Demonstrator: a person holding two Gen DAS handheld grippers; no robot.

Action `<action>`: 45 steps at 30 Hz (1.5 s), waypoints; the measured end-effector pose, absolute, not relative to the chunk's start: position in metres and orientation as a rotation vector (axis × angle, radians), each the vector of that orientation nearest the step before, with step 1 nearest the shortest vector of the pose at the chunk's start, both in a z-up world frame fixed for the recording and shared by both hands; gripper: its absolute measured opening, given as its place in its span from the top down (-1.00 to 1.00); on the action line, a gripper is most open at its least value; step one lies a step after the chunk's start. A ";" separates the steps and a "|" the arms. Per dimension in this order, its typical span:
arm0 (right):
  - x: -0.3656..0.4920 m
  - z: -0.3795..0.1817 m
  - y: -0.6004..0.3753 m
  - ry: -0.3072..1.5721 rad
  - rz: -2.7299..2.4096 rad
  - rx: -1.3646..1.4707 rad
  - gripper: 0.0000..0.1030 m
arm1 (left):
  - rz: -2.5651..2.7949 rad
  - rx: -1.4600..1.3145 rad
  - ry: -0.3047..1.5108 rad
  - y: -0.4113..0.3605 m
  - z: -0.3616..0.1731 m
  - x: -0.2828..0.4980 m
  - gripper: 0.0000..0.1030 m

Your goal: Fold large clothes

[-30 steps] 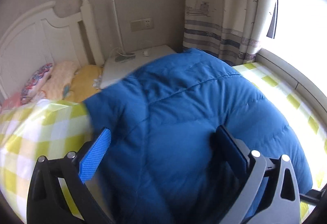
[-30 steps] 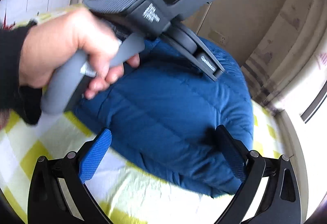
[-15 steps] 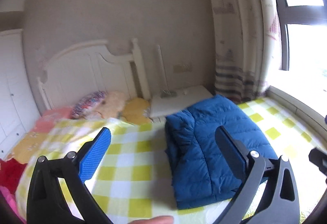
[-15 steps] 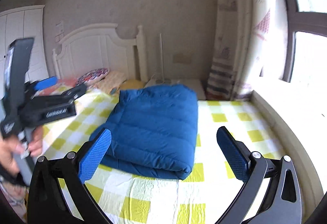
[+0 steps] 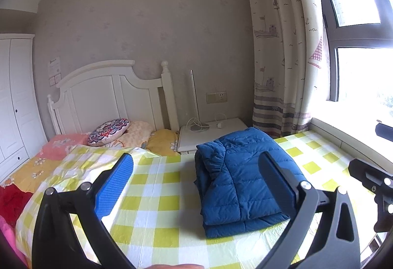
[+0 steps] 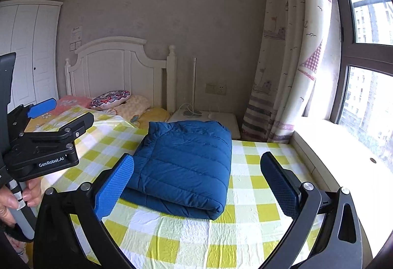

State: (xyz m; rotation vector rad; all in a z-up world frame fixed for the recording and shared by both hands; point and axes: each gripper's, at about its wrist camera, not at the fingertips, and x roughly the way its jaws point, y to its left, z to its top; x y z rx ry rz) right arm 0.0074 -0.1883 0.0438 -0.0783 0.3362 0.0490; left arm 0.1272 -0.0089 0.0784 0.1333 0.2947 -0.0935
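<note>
Ahead of our left claw [image 5: 196,180] we see a quilted matt-cloth jacket [image 5: 242,178] on a creased cotton bedsheet [image 5: 157,195].

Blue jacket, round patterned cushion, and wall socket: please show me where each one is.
blue jacket [image 6: 186,165], right wrist view, middle of folded top.
round patterned cushion [image 5: 109,131], left wrist view, its centre.
wall socket [image 5: 216,97], left wrist view, plate face.

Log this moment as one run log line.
jacket: folded on bed | left gripper: open | right gripper: open | both clear
</note>
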 end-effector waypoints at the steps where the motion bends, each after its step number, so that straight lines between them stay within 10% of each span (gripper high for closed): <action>1: 0.007 0.044 -0.187 0.336 0.051 -0.079 -0.91 | -0.094 0.132 0.298 -0.008 0.078 0.126 -0.96; 45: 0.012 0.035 -0.176 0.370 0.082 -0.113 -0.91 | -0.153 0.113 0.274 -0.011 0.082 0.106 -0.96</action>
